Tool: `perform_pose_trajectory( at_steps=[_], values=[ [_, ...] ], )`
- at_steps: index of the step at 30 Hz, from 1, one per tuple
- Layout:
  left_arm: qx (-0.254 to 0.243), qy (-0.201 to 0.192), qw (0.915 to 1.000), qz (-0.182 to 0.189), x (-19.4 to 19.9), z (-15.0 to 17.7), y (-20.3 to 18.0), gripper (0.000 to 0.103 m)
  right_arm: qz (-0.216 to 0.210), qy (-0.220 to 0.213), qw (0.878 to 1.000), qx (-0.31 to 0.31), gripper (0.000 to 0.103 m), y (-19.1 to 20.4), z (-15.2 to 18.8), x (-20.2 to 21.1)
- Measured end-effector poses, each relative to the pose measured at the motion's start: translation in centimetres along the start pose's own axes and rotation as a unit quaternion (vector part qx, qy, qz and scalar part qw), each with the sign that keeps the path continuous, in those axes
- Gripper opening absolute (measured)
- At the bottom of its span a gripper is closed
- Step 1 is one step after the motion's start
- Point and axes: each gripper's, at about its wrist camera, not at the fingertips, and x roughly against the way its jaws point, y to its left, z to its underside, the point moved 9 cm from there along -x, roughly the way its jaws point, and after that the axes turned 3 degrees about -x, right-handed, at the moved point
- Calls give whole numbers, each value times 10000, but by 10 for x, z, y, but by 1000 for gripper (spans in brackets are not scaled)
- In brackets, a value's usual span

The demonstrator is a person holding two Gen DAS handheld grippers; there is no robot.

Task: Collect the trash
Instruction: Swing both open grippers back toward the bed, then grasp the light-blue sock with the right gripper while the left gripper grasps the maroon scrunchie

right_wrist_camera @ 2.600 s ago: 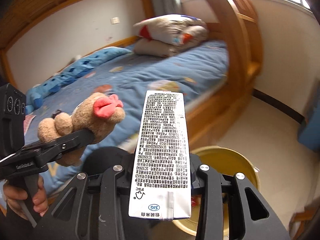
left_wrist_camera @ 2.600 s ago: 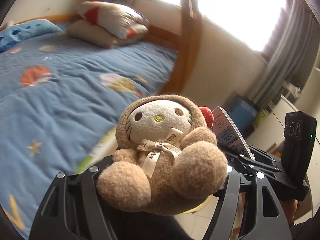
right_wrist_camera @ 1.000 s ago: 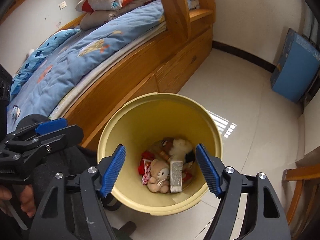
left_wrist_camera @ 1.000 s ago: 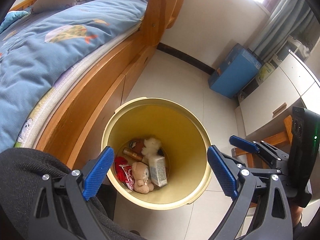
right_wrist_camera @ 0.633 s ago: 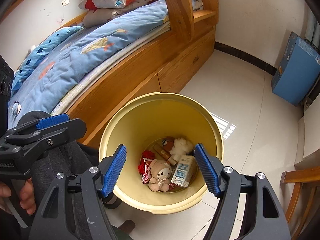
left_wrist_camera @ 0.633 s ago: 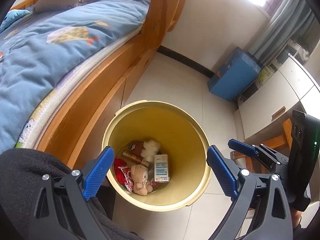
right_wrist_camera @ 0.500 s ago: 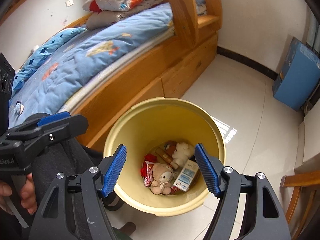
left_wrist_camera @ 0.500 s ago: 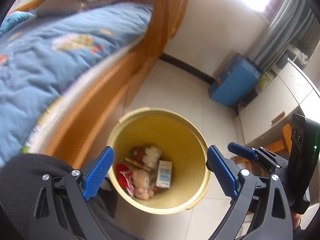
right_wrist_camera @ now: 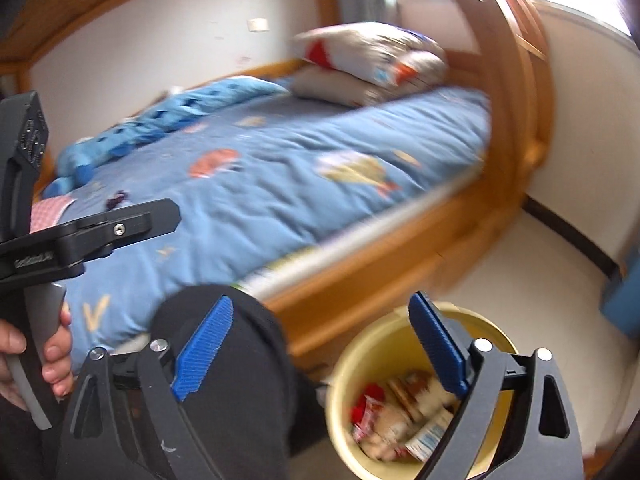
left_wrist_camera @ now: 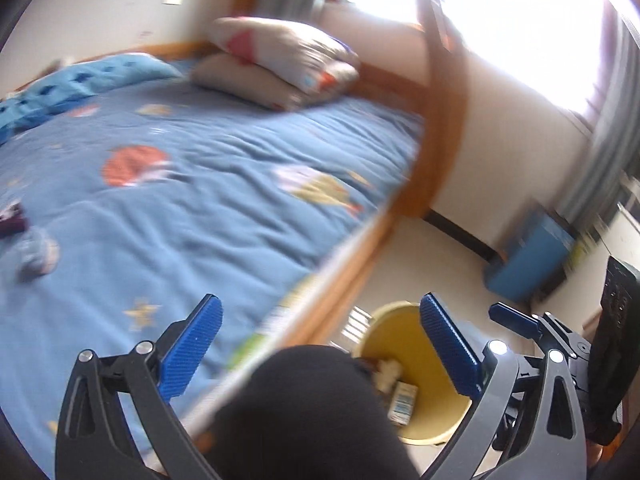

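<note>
Looking across the room, I have the bed (left_wrist_camera: 208, 184) filling most of both views, its blue quilt (right_wrist_camera: 280, 184) running away to the stacked pillows (left_wrist_camera: 280, 60) at the far end, wooden frame along the near right edge. Down at the near right, on the pale floor beside the frame, sits the yellow bin (right_wrist_camera: 384, 352); inside I can make out a small carton (right_wrist_camera: 430, 436) and some red wrappers (right_wrist_camera: 366, 408), all blurred.

What is left to collect lies the other way. On the quilt at the far left edge of the left wrist view there is a small dark scrap (left_wrist_camera: 12, 220) and, just nearer, a pale crumpled thing (left_wrist_camera: 38, 252); I cannot tell what either is. Both sit well left of and beyond my left gripper (left_wrist_camera: 320, 344), with the bin behind and to its right, so I judge the left hand the nearer one for that reach. Neither shape is clear enough to give me a long axis.

My left gripper is empty, its jaws opening with nothing between the blue pads. My right gripper (right_wrist_camera: 322, 344) is likewise empty and opening, hanging over the bin's near rim beside my dark-clothed knee (right_wrist_camera: 240, 360).
</note>
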Motion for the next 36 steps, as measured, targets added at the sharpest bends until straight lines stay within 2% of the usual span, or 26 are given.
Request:
perform_pose_trajectory(
  at_steps=[5,9,17,23,31,36],
  values=[
    [377,-264,9965,-692,39,-7,69,99,-630,-187,9969,434,93,71,-25,-13],
    [720,-425,9876,-1326,75,-7,131,99,-1070,-267,9907,797,93,131,-40,-26],
    [1146,-659,9684,-2113,131,0,213,99,-1805,-194,9741,1352,94,238,-53,-55],
    [1509,-705,9536,-2506,157,14,268,99,-2244,-132,9617,1570,94,298,-61,-87],
    [1799,-671,9372,-2913,157,30,330,99,-2335,277,9521,1952,92,351,-60,-149],
    [2140,-564,9346,-2786,140,39,361,99,-2234,552,9529,1977,82,363,-58,-186]
  ],
)
